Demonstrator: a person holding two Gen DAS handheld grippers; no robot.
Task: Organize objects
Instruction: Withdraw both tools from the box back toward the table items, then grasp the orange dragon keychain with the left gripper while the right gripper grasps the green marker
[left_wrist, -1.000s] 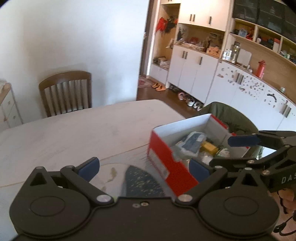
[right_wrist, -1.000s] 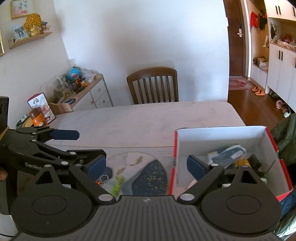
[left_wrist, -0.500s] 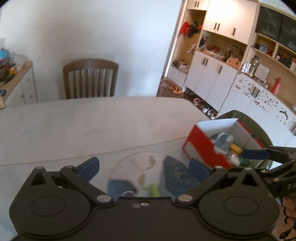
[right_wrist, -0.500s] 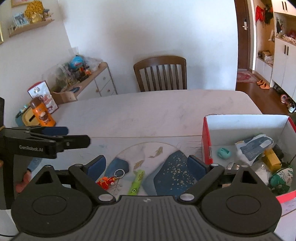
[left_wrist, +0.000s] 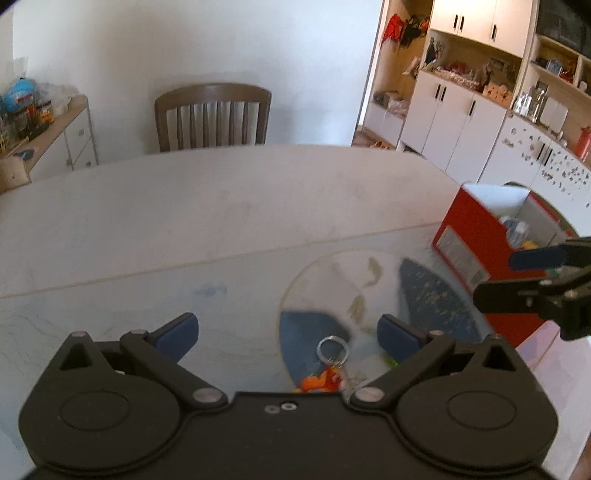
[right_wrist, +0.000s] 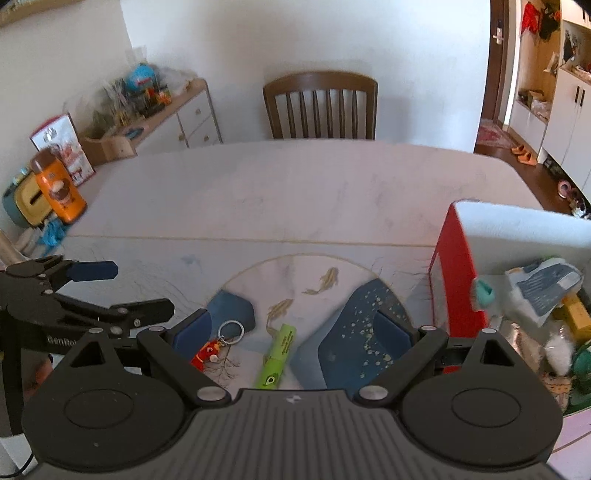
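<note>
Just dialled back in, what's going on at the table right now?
A person holds a tool in each hand over the pale table. Both the left tool and the right tool are open and empty. A red figure keychain with a metal ring and a green tube-shaped marker lie loose on the round fish-patterned mat. The red and white cardboard box to the right already holds assorted items.
</note>
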